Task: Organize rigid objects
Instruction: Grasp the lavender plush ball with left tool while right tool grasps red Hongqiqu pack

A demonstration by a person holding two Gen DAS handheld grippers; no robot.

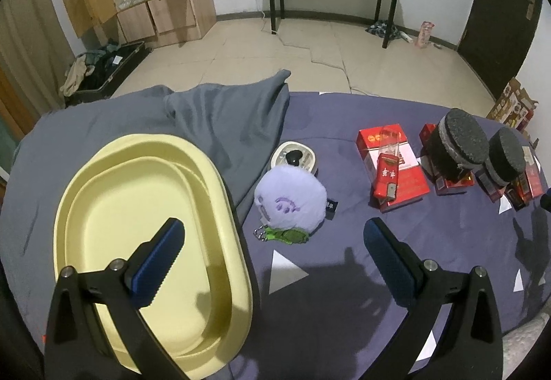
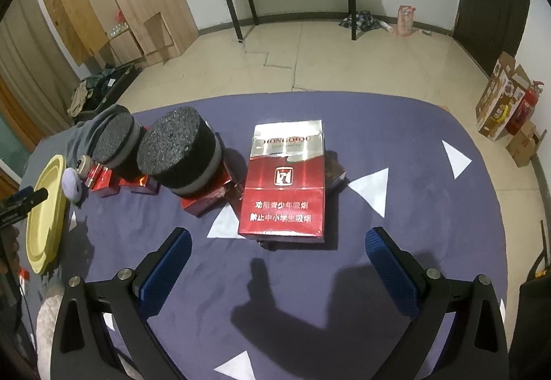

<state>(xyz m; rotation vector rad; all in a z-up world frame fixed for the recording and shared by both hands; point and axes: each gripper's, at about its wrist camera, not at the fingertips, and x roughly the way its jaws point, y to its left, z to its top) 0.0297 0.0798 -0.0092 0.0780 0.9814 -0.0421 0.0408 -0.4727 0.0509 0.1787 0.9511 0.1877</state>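
Layout on the bed: the yellow oval plastic tray (image 1: 103, 173) lies at the left, partly over the folded grey cloth (image 1: 220, 111). Right of the tray sits the round lilac plush toy (image 1: 291, 199), with the small white round case (image 1: 292, 157) just behind it. Further right lie the flat red cigarette carton (image 1: 396, 170) bearing a small red lighter (image 1: 387, 177), then two black foam-topped cylinders (image 1: 459, 142) standing on small red boxes (image 1: 451, 183).

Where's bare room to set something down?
Free: inside the yellow tray, and the purple cloth right of the red-and-silver carton. Crowded: the black foam cylinders on red boxes left of the carton.
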